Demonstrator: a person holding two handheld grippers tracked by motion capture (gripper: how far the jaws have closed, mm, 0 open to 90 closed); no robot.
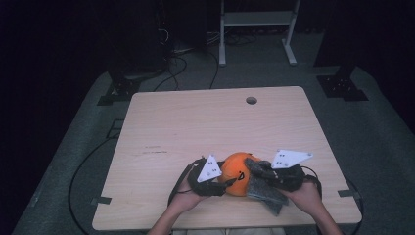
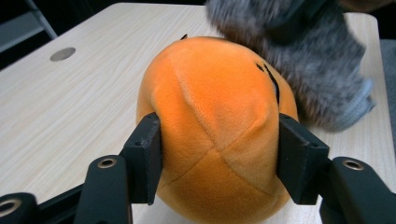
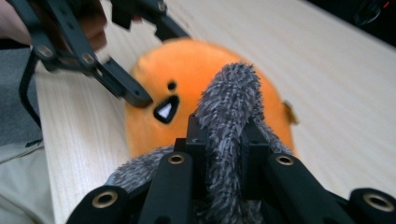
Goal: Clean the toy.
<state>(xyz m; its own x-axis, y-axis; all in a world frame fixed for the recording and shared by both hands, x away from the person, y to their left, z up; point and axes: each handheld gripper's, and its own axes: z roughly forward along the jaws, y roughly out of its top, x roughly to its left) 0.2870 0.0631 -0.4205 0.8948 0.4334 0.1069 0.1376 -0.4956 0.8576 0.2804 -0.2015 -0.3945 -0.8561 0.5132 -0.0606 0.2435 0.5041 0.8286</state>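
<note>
You have an orange plush toy and a grey furry cloth at the near edge of the table.

The wooden table (image 1: 195,122) carries the orange plush toy (image 1: 238,172) near its front edge, between your hands. Your left gripper (image 2: 219,154) pinches the toy from both sides, pads pressing into its fabric. Your right gripper (image 3: 224,140) is clamped on a fold of the grey furry cloth (image 3: 231,100), which drapes against the toy's top.

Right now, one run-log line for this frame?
left gripper: jaws shut on orange plush toy | right gripper: jaws shut on grey fuzzy cloth | cloth against toy | table
</note>
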